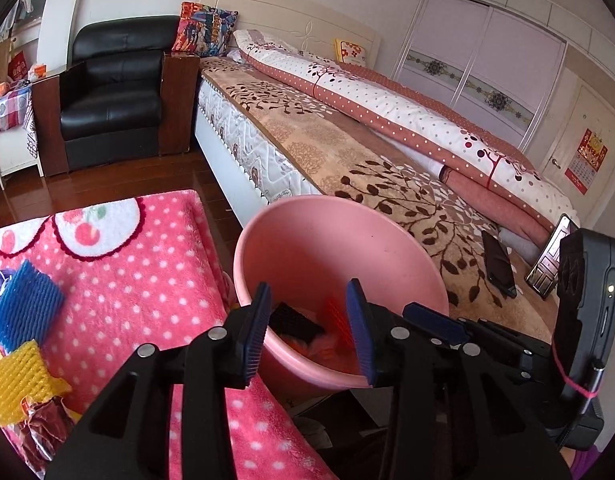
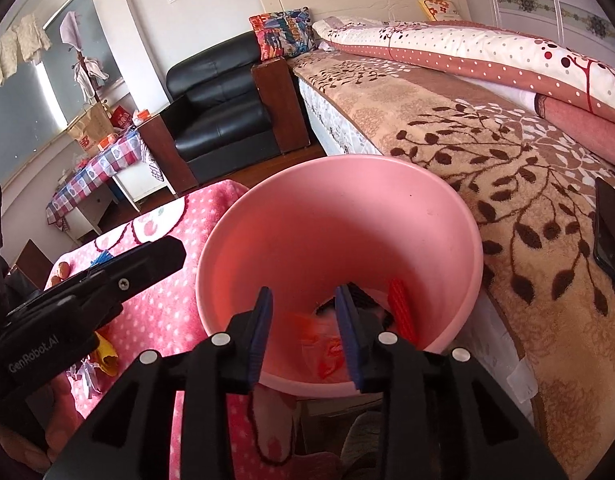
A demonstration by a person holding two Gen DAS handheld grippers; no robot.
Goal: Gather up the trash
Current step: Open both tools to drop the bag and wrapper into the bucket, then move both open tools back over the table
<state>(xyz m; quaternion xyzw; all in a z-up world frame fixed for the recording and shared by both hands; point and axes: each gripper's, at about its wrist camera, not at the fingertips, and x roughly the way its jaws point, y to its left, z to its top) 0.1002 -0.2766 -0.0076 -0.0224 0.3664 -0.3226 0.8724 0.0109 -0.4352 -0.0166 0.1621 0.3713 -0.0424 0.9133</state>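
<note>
A: Both tools over the pink bin (image 1: 307, 240). Left gripper (image 1: 307, 334) has its blue pads spread, nothing between them, tips just above the near rim.

B: Right gripper (image 2: 303, 334) likewise: pads apart, empty, poised over the same bin (image 2: 331, 216). Inside it, a red foam net (image 2: 401, 314) leans on the right wall; pink and orange wrapping lies at the bottom.

A: From the left wrist I also log a black foam net (image 1: 295, 320) in the bin, next to the red foam net (image 1: 337, 316).

B: Bin position?

A: Between the pink polka-dot blanket (image 1: 147, 280) and the bed (image 1: 327, 140), touching or just beside the blanket edge; cannot tell which.

B: Loose trash outside the bin?

A: On the blanket, far left: blue foam net (image 1: 25, 306), yellow foam net (image 1: 17, 384) below it, crumpled brown wrapper (image 1: 47, 424) against the yellow one. All well apart from the bin.

B: Two phones (image 1: 499, 262) on the bed's brown leaf-print cover. Black armchair (image 2: 219, 108) beyond the blanket, beside the bed head.
</note>
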